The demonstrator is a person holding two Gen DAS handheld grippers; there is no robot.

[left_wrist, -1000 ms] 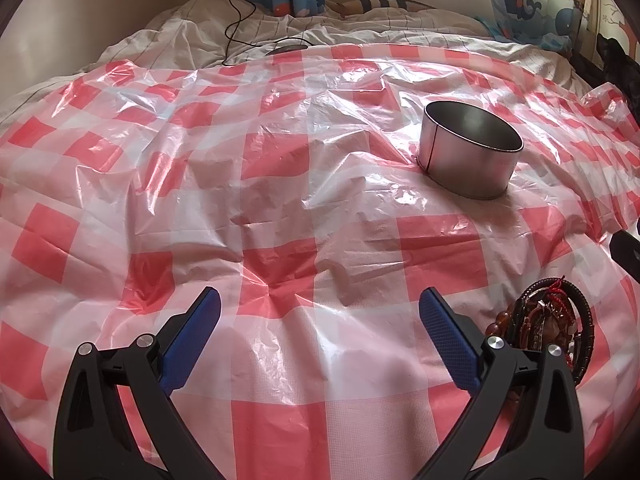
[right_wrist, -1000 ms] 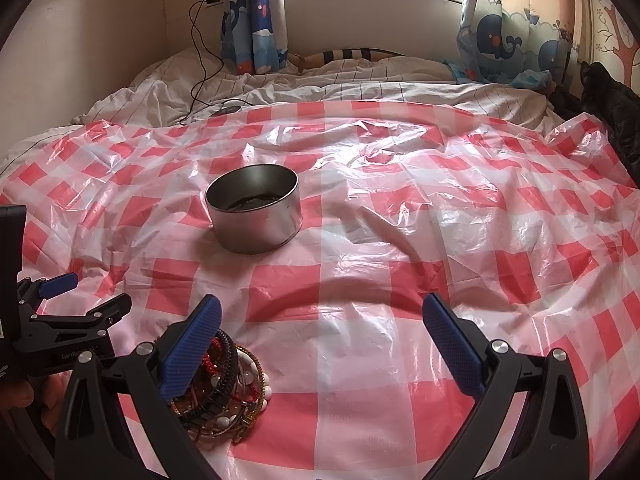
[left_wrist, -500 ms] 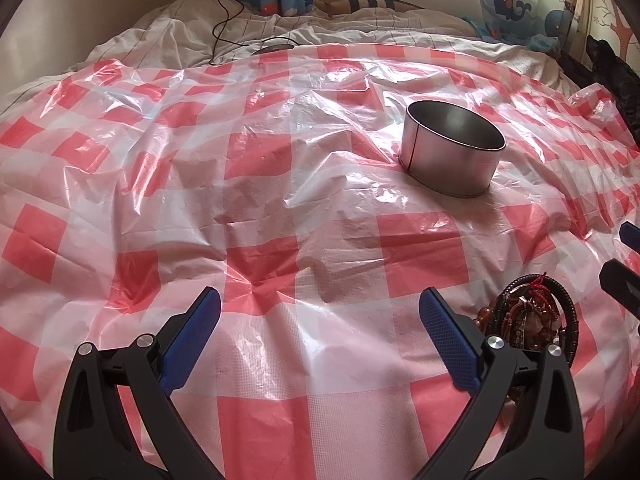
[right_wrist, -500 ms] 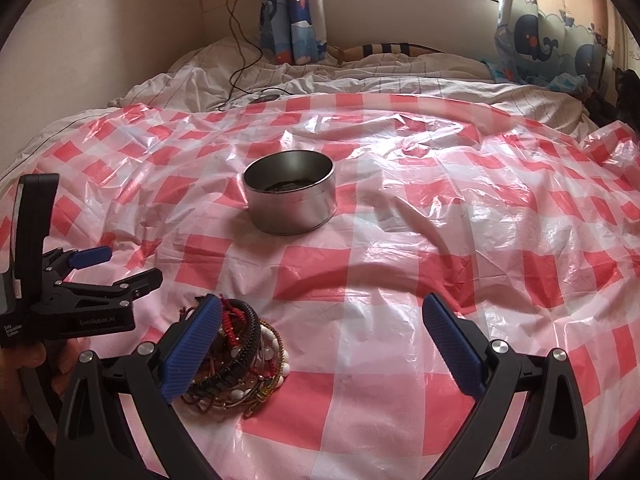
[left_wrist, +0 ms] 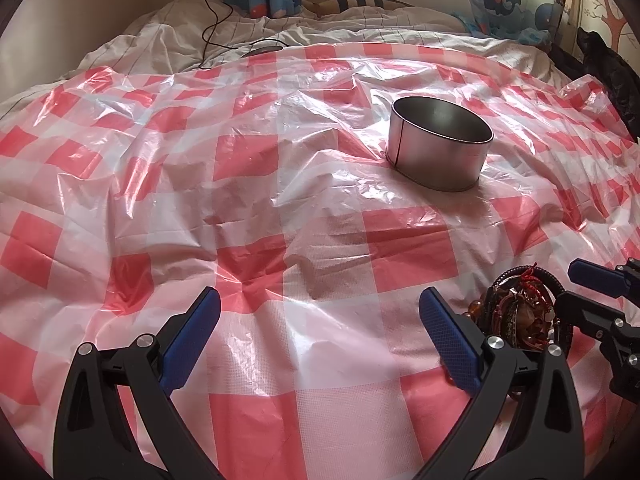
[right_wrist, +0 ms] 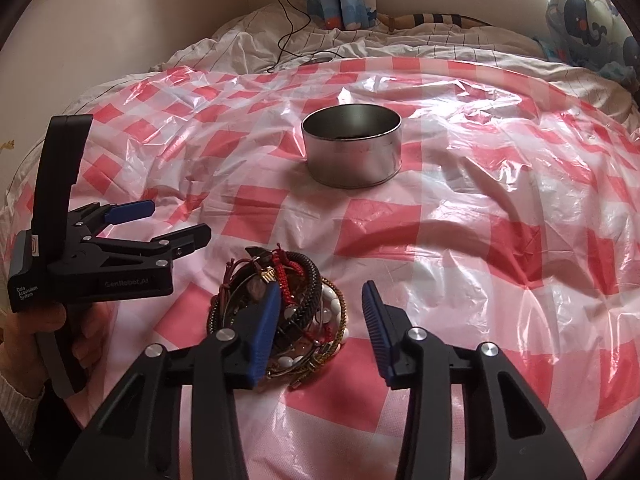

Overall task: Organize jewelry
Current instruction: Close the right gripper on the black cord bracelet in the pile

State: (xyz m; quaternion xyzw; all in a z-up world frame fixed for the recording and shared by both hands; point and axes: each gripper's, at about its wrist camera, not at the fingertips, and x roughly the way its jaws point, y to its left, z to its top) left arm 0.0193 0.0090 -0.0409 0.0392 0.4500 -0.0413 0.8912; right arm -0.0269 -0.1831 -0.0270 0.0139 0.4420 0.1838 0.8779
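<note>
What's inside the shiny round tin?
In the right wrist view, the tin is open on top and shows something dark low inside, too unclear to name. Its front wall hides most of the bottom. The bracelet pile lies outside it.

Bed (checkered sheet): tin, bracelets.

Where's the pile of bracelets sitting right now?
The bracelet pile lies on the checked sheet near the front edge in the right wrist view, under the right tool, with the metal tin farther back.
</note>
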